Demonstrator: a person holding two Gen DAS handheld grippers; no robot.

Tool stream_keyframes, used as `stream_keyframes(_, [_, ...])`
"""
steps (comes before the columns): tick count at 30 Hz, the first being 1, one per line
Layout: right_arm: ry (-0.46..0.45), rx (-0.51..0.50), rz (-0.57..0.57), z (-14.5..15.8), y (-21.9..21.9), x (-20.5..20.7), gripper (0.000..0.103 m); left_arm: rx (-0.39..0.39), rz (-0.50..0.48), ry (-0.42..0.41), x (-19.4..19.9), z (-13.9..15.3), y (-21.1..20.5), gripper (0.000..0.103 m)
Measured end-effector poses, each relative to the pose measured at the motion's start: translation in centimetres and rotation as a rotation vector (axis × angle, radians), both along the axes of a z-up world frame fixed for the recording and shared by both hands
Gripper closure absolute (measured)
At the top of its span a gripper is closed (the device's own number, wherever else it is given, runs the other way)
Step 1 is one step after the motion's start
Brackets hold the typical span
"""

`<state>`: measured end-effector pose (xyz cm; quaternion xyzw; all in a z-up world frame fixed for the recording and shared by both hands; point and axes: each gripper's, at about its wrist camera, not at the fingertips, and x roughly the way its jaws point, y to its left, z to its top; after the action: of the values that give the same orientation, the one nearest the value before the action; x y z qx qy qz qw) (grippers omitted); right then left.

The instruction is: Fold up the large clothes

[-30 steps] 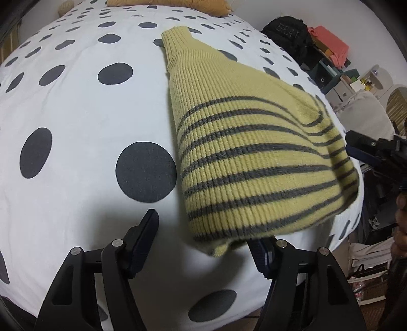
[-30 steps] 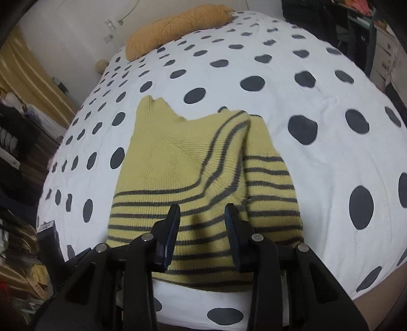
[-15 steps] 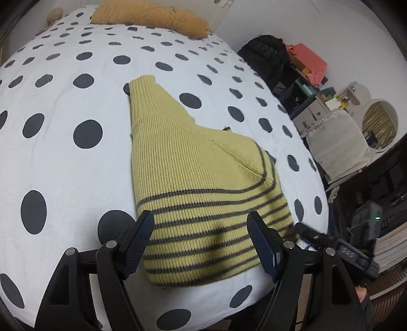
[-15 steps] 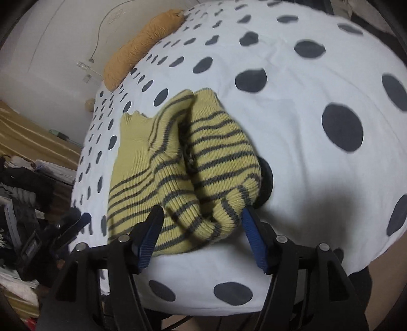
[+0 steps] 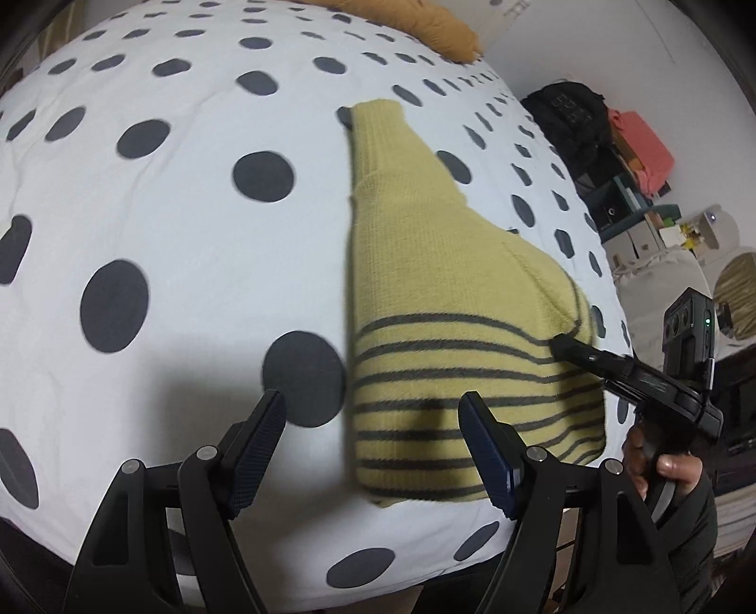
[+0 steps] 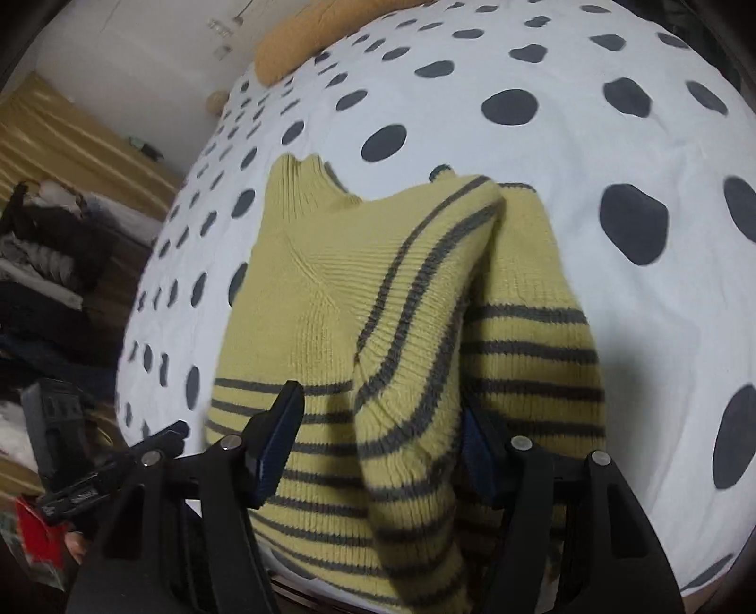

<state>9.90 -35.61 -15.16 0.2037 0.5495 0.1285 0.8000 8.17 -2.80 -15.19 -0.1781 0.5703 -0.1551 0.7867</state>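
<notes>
A yellow knit sweater with grey stripes point(image 5: 439, 302) lies folded on a white bedspread with dark dots point(image 5: 179, 226). My left gripper point(image 5: 378, 453) is open and empty, hovering over the sweater's near left edge. My right gripper point(image 6: 382, 448) is open, low over the sweater point(image 6: 330, 293), with a striped fold point(image 6: 411, 378) bunched up between its fingers. In the left wrist view the right gripper point(image 5: 567, 347) reaches in from the right and touches the sweater's striped side.
An orange pillow point(image 5: 439, 28) lies at the head of the bed. A black bag point(image 5: 574, 118), boxes and shelves point(image 5: 633, 189) stand to the right of the bed. Piled clothes point(image 6: 42, 264) and a gold curtain point(image 6: 61, 137) are on the other side.
Both grippers have shifted over the sweater. The left one moved leftwards, towards the sweater's left edge. The right one has come in low over the striped fold, which now lies between its fingers.
</notes>
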Motion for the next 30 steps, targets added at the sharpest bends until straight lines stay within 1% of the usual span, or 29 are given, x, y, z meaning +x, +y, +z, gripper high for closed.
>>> stream_keyframes(1, [0.005, -0.051, 0.002, -0.3, 0.2, 0.3, 0.080, -0.005, 0.013, 0.015, -0.1, -0.3, 0.4, 0.027])
stream_keyframes(4, [0.052, 0.031, -0.018, -0.9, -1.2, 0.8, 0.082, -0.031, 0.046, 0.059, -0.4, -1.2, 1.6, 0.027])
stream_keyframes(5, [0.050, 0.029, -0.019, -0.4, -1.6, 0.7, 0.083, -0.037, 0.053, 0.065, -0.6, -1.4, 1.9, 0.027])
stream_keyframes(8, [-0.009, -0.007, -0.047, 2.6, -2.8, 0.2, 0.084, -0.036, 0.055, 0.067, -0.8, -1.5, 2.4, 0.027])
stream_keyframes(10, [-0.044, -0.062, -0.055, 4.4, -3.3, 0.0, 0.084, -0.037, 0.043, 0.058, -1.0, -1.3, 2.3, 0.027])
stream_keyframes(11, [-0.048, -0.094, -0.063, 4.8, -3.7, 0.0, 0.084, -0.038, 0.036, 0.053, -1.1, -1.1, 2.2, 0.027])
stream_keyframes(12, [-0.038, -0.104, -0.083, 4.5, -4.2, 0.0, 0.084, -0.042, 0.029, 0.050, -1.2, -1.0, 2.2, 0.027])
stream_keyframes(13, [-0.007, -0.100, -0.100, 3.6, -4.9, 0.0, 0.084, -0.043, 0.020, 0.046, -1.3, -1.0, 2.0, 0.027])
stream_keyframes(15, [0.062, -0.103, -0.129, 0.6, -5.6, 0.0, 0.084, -0.033, 0.003, 0.046, -1.5, -1.1, 1.5, 0.027])
stream_keyframes(16, [0.073, -0.121, -0.134, -1.0, -5.8, -0.1, 0.083, -0.027, -0.021, 0.046, -1.8, -1.1, 1.1, 0.026])
stream_keyframes(17, [0.075, -0.116, -0.147, -2.2, -6.1, -0.3, 0.080, -0.028, -0.047, 0.042, -2.0, -1.1, 0.8, 0.027])
stream_keyframes(18, [0.065, -0.075, -0.192, -2.7, -6.8, -0.7, 0.077, -0.031, -0.083, 0.030, -2.4, -0.9, 0.4, 0.027])
stream_keyframes(19, [0.060, -0.028, -0.227, -2.6, -7.4, -1.0, 0.073, -0.032, -0.130, 0.011, -3.0, -0.6, -0.3, 0.026])
stream_keyframes(21, [0.061, -0.003, -0.245, -1.7, -7.6, -1.6, 0.071, 0.003, -0.227, -0.031, -4.5, -0.3, -2.1, 0.026])
stream_keyframes(22, [0.050, -0.016, -0.237, -0.9, -7.2, -1.9, 0.071, 0.039, -0.268, -0.056, -5.2, -0.3, -2.9, 0.026])
stream_keyframes(23, [0.038, -0.054, -0.223, 0.1, -6.7, -2.2, 0.071, 0.093, -0.293, -0.076, -5.7, -0.6, -3.8, 0.026])
stream_keyframes(24, [0.022, -0.102, -0.213, 1.1, -6.2, -2.5, 0.071, 0.130, -0.305, -0.082, -6.0, -0.9, -4.6, 0.026])
stream_keyframes(26, [-0.024, -0.178, -0.211, 3.5, -5.1, -3.3, 0.071, 0.123, -0.310, -0.074, -6.0, -1.7, -5.2, 0.027])
stream_keyframes(27, [-0.056, -0.200, -0.221, 4.9, -4.7, -3.9, 0.070, 0.100, -0.304, -0.073, -5.9, -1.9, -5.4, 0.027])
stream_keyframes(28, [-0.084, -0.191, -0.216, 6.0, -4.2, -4.3, 0.070, 0.064, -0.300, -0.077, -5.9, -1.9, -5.4, 0.027])
stream_keyframes(29, [-0.113, -0.134, -0.194, 7.0, -3.6, -4.8, 0.069, 0.033, -0.300, -0.080, -5.9, -1.9, -5.6, 0.026])
stream_keyframes(30, [-0.121, -0.033, -0.168, 7.5, -3.0, -5.1, 0.069, 0.021, -0.301, -0.080, -5.7, -2.1, -5.8, 0.027])
